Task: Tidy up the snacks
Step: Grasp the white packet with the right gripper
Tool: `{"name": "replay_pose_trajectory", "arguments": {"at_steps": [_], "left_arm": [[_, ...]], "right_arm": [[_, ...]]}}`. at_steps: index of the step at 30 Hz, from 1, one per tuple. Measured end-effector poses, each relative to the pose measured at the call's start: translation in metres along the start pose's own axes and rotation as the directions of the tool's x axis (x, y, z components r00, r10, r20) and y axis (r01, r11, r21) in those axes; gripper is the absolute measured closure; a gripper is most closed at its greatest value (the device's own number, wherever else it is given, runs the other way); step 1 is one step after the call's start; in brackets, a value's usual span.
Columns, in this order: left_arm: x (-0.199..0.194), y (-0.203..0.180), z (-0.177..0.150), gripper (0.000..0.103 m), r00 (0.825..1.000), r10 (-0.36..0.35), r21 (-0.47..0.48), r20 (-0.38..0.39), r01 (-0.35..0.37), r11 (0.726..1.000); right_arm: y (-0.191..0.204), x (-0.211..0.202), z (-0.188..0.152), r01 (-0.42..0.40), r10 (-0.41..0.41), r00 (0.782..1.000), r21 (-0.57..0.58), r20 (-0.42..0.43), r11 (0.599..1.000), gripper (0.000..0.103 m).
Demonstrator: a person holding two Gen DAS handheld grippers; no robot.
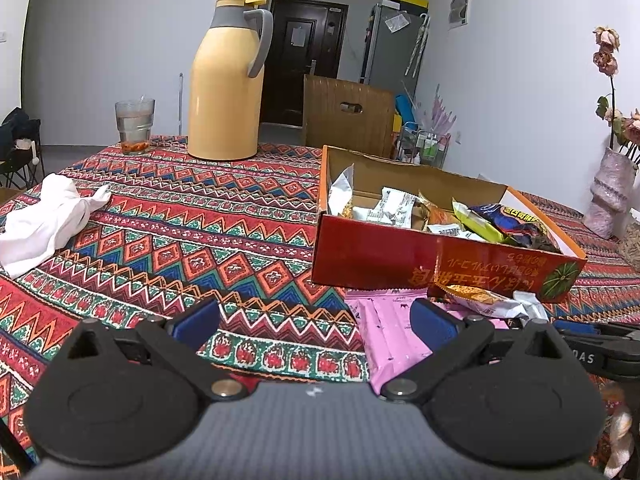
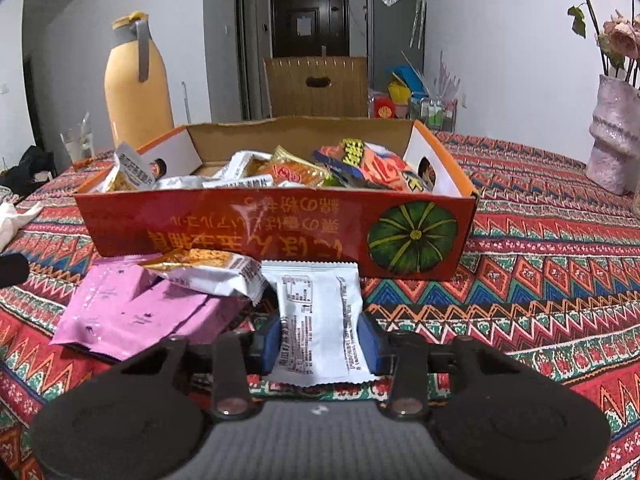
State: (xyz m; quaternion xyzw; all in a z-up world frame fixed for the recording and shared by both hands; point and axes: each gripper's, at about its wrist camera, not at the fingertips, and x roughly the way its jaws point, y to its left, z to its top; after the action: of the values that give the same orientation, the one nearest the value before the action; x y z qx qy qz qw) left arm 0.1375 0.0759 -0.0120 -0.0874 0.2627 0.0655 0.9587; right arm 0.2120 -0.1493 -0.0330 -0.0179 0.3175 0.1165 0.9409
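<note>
Lying flat on the patterned tablecloth (image 2: 540,280), just in front of the red cardboard box (image 2: 280,232), a white snack packet (image 2: 316,320) is sitting between the blue pads of the right gripper (image 2: 320,338). The pads are pressing against the packet's two long edges, so the tool is pinching it while it is resting on the cloth. The left gripper (image 1: 316,320) is hovering with its fingers spread wide, nothing between them, off the box's near left corner.

Beside the white packet, also in front of the box, pink packets (image 2: 132,312) are lying in a loose overlapping heap, and an orange-and-white packet (image 2: 208,268) is resting on top of them, its end touching the box's front wall. Inside the box many more wrapped snacks (image 2: 332,168) are piled, mostly toward its right end.

Behind the box's left end a yellow thermos jug (image 1: 226,80) with a grey handle is standing upright, and left of that a glass of water (image 1: 134,124). Well to the left of the box a crumpled white cloth (image 1: 44,220) is lying. Off the box's right end a pale vase (image 2: 616,136) with faded flowers is standing. A wooden chair back (image 2: 316,86) is showing behind the box.
</note>
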Motion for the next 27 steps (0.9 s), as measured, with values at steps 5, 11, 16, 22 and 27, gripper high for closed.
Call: {"name": "replay_pose_trajectory", "arguments": {"at_steps": [5, 11, 16, 22, 27], "left_arm": [[0.005, -0.001, 0.0, 0.0, 1.0, 0.013, 0.002, -0.023, -0.013, 1.0], [0.01, -0.002, 0.002, 0.0, 0.998, 0.039, 0.006, -0.053, -0.038, 0.999], [0.012, -0.005, 0.002, 0.0, 0.996, 0.06, 0.02, -0.059, -0.059, 0.998], [0.013, -0.002, 0.001, 0.0, 0.996, 0.062, 0.002, -0.06, -0.062, 0.998], [0.012, 0.001, 0.001, 0.0, 0.998, 0.046, -0.013, -0.05, -0.047, 0.999]], "right_arm": [[-0.001, -0.009, -0.002, -0.012, 0.012, 0.999, 0.002, 0.045, 1.0, 0.094], [-0.002, -0.012, -0.004, -0.029, 0.028, 0.998, 0.006, 0.055, 1.0, 0.097], [-0.004, -0.014, -0.004, -0.05, 0.049, 0.997, 0.017, 0.064, 0.999, 0.097], [-0.005, -0.013, -0.004, -0.058, 0.057, 0.997, 0.023, 0.058, 0.998, 0.091], [-0.005, -0.011, -0.005, -0.055, 0.054, 0.997, 0.023, 0.052, 0.998, 0.079]]}}
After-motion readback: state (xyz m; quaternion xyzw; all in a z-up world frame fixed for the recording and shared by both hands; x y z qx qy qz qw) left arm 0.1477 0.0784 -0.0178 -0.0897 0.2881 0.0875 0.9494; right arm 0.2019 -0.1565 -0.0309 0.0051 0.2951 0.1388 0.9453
